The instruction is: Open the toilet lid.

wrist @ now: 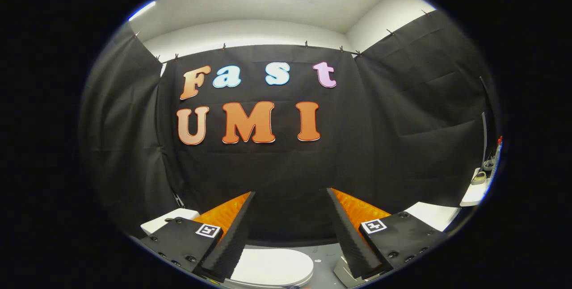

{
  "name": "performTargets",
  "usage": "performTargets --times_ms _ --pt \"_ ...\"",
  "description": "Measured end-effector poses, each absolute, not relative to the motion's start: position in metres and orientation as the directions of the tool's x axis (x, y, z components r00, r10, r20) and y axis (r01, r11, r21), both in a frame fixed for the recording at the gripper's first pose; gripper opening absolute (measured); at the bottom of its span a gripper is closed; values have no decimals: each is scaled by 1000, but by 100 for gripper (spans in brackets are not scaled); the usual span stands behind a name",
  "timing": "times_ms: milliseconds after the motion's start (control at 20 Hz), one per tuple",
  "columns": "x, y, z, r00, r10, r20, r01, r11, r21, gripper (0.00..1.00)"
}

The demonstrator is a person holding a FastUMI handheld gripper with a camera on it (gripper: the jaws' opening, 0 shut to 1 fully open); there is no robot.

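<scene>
We see the tool [290,199] spread wide, pinching nothing; the closed white toilet lid [272,266] lies below, toward six o'clock between its fingers.

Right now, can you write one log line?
gripper: open, holding nothing | toilet lid: closed, below fingers | contact: none

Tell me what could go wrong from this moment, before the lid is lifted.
1. The hand-held gripper is open and points at the cloth wall, while the closed lid lies low between the fingers; a straight advance would likely pass above it.
2. The lid's edge looks thin and smooth, so the fingers may slip off when they try to catch it.
3. A white box stands near the left finger and could be bumped.
</scene>
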State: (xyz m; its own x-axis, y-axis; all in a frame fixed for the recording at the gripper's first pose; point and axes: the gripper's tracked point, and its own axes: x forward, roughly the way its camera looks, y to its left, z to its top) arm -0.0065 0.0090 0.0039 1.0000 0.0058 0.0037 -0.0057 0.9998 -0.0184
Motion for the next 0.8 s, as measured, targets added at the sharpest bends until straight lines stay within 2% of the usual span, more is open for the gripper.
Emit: performTargets --times_ms 800 --pt "-10 16 -9 999 11 -34 -11 1000 -3 98"
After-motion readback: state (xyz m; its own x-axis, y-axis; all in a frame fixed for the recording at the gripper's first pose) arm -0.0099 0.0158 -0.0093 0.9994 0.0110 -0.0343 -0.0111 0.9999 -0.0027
